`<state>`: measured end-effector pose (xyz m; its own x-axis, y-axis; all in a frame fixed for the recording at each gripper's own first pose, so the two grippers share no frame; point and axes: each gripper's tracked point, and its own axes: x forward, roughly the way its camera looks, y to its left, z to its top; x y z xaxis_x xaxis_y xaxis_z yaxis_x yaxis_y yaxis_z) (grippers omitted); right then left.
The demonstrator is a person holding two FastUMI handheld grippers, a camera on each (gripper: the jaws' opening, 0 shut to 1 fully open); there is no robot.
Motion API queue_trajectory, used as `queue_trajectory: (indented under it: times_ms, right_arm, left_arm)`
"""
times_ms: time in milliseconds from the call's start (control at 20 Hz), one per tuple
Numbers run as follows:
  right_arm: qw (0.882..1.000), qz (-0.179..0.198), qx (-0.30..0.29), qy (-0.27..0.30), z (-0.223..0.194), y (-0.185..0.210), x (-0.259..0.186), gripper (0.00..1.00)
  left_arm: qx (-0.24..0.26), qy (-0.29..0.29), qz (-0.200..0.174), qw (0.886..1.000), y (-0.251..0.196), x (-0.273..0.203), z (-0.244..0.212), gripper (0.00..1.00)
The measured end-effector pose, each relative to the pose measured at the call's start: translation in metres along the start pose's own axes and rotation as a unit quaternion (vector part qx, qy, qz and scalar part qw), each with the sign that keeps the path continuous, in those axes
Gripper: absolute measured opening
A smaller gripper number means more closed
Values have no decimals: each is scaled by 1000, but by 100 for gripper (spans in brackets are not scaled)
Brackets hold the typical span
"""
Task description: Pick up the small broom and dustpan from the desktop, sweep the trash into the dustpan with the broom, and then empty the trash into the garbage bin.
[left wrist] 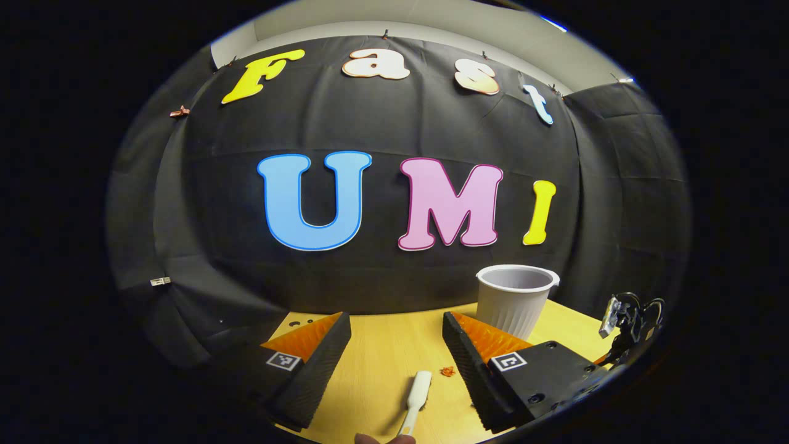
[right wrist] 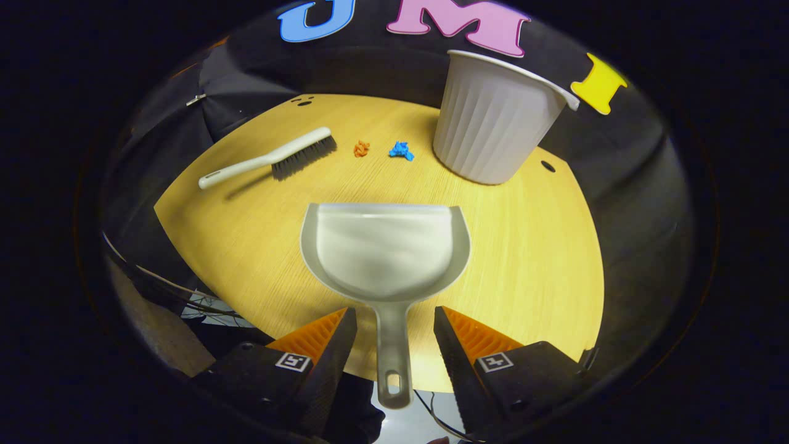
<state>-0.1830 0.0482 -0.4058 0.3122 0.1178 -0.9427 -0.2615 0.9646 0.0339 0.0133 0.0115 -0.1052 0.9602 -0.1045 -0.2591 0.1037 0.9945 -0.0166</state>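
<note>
I keep the right gripper (right wrist: 394, 333) wide apart around the dustpan (right wrist: 385, 250) handle and should close squarely, left gripper (left wrist: 394, 345) apart near the broom (right wrist: 268, 159).

Your left gripper (left wrist: 396, 333) sits level and low, its jaws spread wide apart with nothing between the fingers. Your right gripper (right wrist: 394, 327) tilts downward, jaws likewise parted, fingers pressing on nothing. Both are apart from any contact.

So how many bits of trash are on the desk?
2: an orange scrap beside the broom's bristles, and a blue scrap between it and the bin. Others may be hidden.
</note>
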Motion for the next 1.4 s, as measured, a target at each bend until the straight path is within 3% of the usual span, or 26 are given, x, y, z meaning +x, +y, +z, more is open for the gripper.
queue_trajectory:
  times_ms: [200, 400, 450, 600, 650, 700, 900, 950, 1050, 1200, 1250, 1400]
  right_arm:
    - [999, -3, 15, 36, -13, 2, 33, 79]
    - [997, 10, 38, 65, -21, 3, 54, 42]
    - [997, 22, 39, 64, -20, 9, 53, 39]
    - [995, 36, 55, 70, -16, 9, 51, 40]
    - [996, 36, 55, 66, -16, 9, 53, 36]
    - [997, 37, 48, 52, -10, 8, 50, 40]
    - [999, 40, 26, 13, 10, -1, 18, 38]
    - [999, 41, 31, 8, 13, -4, 10, 34]
    - [999, 38, 38, 1, 16, -14, -4, 38]
    - [999, 25, 34, -4, 13, -33, -19, 42]
    - [999, 21, 33, -4, 10, -39, -24, 38]
    - [999, 14, 44, -6, 6, -51, -33, 38]
  left_arm:
    - [19, 12, 6, 1000, 8, 1, -10, 96]
    - [18, 21, 2, 1000, 5, 4, -20, 96]
    - [17, 26, -1, 999, 3, 6, -24, 96]
    - [24, 42, -1, 999, -1, 14, -36, 96]
    - [25, 49, -5, 998, -3, 18, -40, 96]
    - [27, 59, -10, 998, -7, 22, -47, 96]
    - [37, 141, -35, 989, -19, 28, -99, 95]
    - [36, 169, -41, 984, -23, 30, -114, 95]
    - [28, 238, -60, 969, -32, 32, -153, 95]
    - [30, 341, -88, 935, -41, 31, -211, 95]
    - [39, 371, -95, 923, -44, 31, -229, 95]
    - [59, 430, -105, 895, -50, 35, -278, 91]
